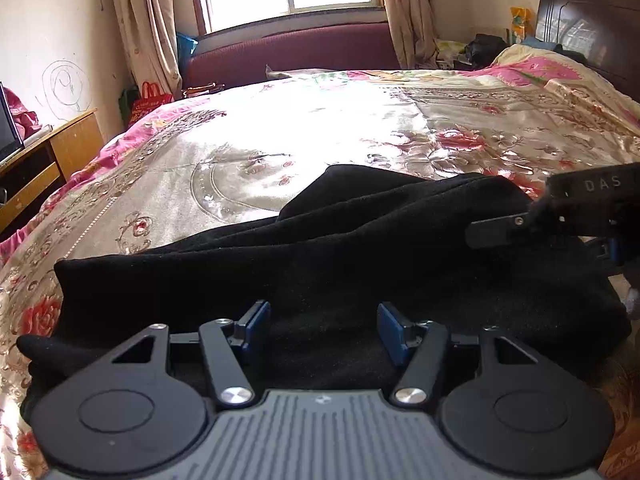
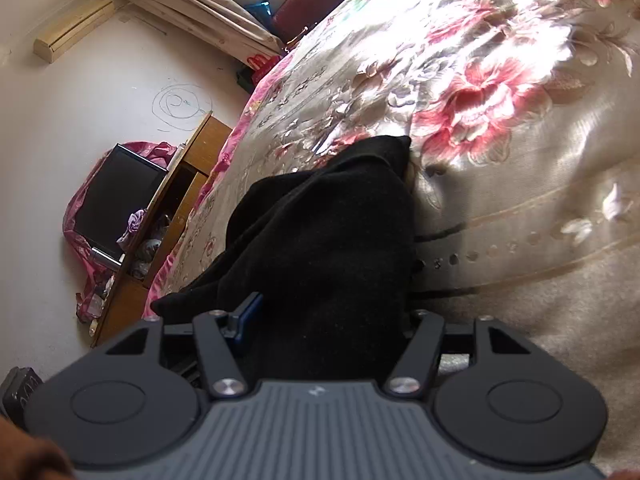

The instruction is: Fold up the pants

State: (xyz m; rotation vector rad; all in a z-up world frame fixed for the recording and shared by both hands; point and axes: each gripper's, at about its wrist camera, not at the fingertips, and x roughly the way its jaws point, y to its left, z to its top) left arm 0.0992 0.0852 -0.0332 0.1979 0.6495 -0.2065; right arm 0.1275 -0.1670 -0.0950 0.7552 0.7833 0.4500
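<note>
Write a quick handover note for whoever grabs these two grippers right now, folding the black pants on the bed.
Left gripper: open, low over the near edge of the black pants, nothing gripped.
Right gripper: open, with pants cloth bunched between its fingers; pads not seen pressing.
Pants: lying in a rumpled, partly doubled heap on the floral bedspread, near the bed's front edge.
Done: cloth looks gathered over itself once, roughly.
Left: smooth the layers, square the edges, and probably make another fold.
</note>
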